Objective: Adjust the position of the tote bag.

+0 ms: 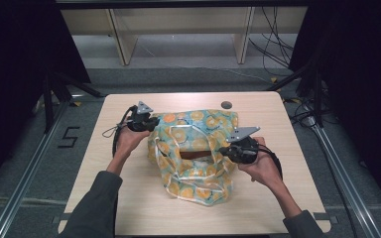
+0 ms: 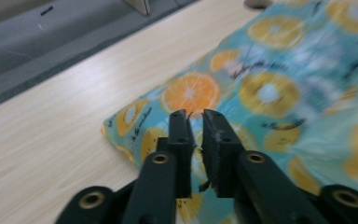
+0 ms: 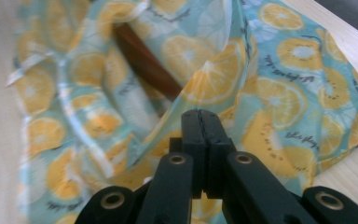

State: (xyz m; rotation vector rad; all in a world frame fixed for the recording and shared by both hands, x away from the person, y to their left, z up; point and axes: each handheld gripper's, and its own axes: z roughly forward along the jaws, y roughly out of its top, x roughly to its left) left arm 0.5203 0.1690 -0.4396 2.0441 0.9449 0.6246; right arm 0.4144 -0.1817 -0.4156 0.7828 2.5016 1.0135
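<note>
The brown thing (image 3: 144, 63) inside the bag (image 1: 198, 148) is mostly hiding under the orange-print fabric, so what it is can't be told; in the high view it's just peeking out as a dark sliver in the bag's mouth. In the left gripper view the right half of the bag is blurring out, and the print's small writing is too smeared to read. The left gripper (image 2: 195, 126) is covering the fabric right under its jaws there, so whether any cloth is sitting in the narrow gap isn't clear. In the right gripper view the bag is running off the top and left edges, and the right gripper (image 3: 200, 122) is hiding the fold it's pinching.
</note>
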